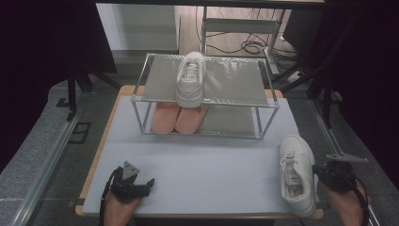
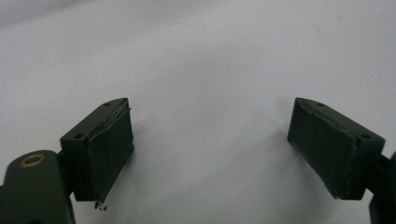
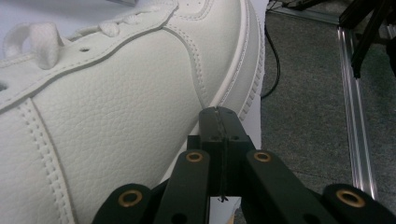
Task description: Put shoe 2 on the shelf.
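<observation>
— Where is the white sneaker (image 1: 297, 173)?
— At the table's (image 1: 197, 165) right edge, near the front corner; the right gripper (image 3: 219, 122), jaws pressed together and empty, sits beside it.
— The left gripper (image 2: 208, 149)?
— Spread wide, empty.

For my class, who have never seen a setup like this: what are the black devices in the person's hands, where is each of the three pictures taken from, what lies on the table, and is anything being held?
A person sits at a table with a hand-held tool in each hand, each with two black jaws that pinch like tongs.

The high view looks down from above the person. Each of the other two views comes from a small camera riding on one tool, looking along its jaws.

On the table stands a metal shoe rack with one white sneaker on its top shelf and a pair of pink insoles below. A second white sneaker lies near the right front edge.

The left gripper has its jaws wide open over bare table. The right gripper is shut with nothing between its jaws, right beside the second sneaker. Nothing is held.
</observation>
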### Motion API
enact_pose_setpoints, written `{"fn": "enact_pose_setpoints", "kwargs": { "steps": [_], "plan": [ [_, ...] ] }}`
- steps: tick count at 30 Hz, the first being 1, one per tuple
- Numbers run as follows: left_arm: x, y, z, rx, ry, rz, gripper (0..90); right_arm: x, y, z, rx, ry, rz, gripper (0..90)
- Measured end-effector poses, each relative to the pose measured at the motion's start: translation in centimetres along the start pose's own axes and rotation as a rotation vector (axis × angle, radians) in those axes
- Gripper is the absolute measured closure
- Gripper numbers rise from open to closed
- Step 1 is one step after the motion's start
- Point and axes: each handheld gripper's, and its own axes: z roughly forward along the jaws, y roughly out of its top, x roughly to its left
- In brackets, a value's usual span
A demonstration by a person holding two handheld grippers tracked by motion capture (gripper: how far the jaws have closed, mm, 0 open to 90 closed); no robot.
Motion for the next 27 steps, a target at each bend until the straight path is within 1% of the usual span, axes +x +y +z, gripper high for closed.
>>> {"fn": "enact_pose_setpoints", "kwargs": {
  "steps": [5, 8, 11, 14, 20, 23, 27],
  "plan": [
    [0.0, 0.0, 0.0, 0.000, -0.001, -0.001, 14.1, 0.0, -0.1, 0.0, -0.006, 0.001, 0.010, 90.0],
    [0.0, 0.0, 0.0, 0.000, 0.001, 0.001, 14.1, -0.1, -0.1, 0.1, 0.010, -0.009, 0.010, 90.0],
    [0.0, 0.0, 0.0, 0.001, -0.001, -0.002, 14.1, -0.4, -0.4, 0.2, 0.010, -0.009, 0.025, 90.0],
    [0.0, 0.0, 0.0, 0.000, -0.001, -0.001, 14.1, -0.4, -0.6, 0.3, 0.015, -0.017, 0.028, 90.0],
    [0.0, 0.0, 0.0, 0.000, -0.001, 0.000, 14.1, -0.5, -0.6, 0.4, 0.018, -0.010, 0.034, 90.0],
    [0.0, 0.0, 0.0, 0.000, 0.000, -0.001, 14.1, -0.9, -0.8, 0.7, 0.044, -0.017, 0.042, 90.0],
    [0.0, 0.0, 0.0, 0.001, -0.002, -0.003, 14.1, -1.7, -1.5, 1.2, 0.052, -0.001, 0.073, 90.0]
  ]
}}
